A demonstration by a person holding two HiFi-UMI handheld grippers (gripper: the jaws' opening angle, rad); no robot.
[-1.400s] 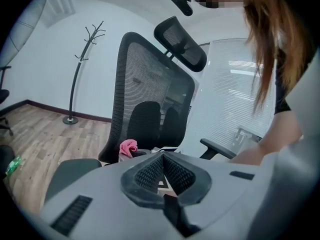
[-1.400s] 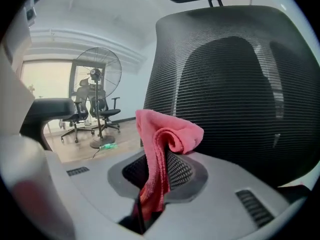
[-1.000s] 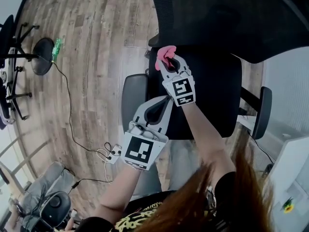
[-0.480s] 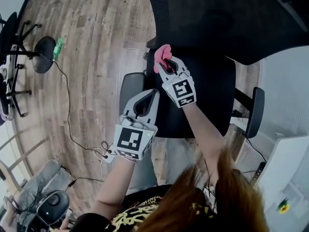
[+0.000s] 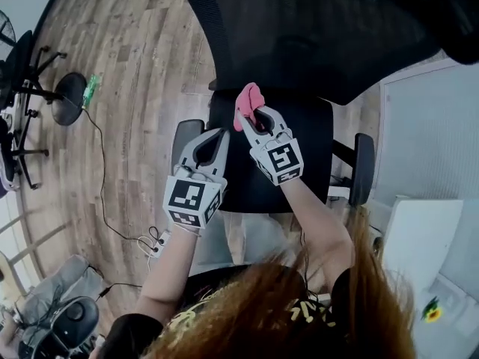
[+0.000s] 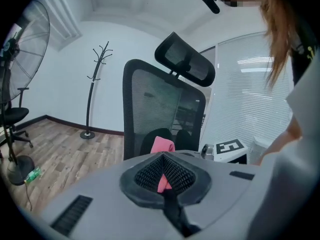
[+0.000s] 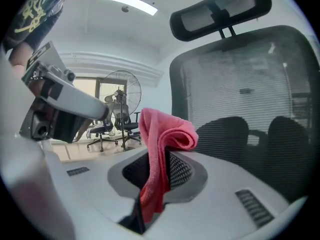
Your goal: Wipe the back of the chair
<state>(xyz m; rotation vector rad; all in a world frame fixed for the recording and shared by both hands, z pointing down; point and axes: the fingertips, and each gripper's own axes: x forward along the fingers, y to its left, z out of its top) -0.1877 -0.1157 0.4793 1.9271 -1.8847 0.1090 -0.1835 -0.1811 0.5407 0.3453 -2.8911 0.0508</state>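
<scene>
A black mesh chair back (image 5: 299, 36) fills the top of the head view, with a headrest (image 7: 220, 11) above it. Below it lie the dark seat (image 5: 314, 163) and an armrest (image 5: 363, 167) on either side. A pink cloth (image 5: 248, 99) sits just in front of the back's lower edge, over the rear of the seat; whether it touches the mesh cannot be told. The right gripper (image 5: 253, 114) has its jaws closed on this cloth — a folded bunch stands above the tips and a tail hangs down between the pads. The left gripper (image 5: 218, 133) is just beside it, over the seat's left edge, jaws together at the tips and holding nothing. Around the chair is a wooden floor (image 5: 142, 88), with a fan base (image 5: 71, 92) and a trailing cable (image 5: 105, 170) off to the left.
</scene>
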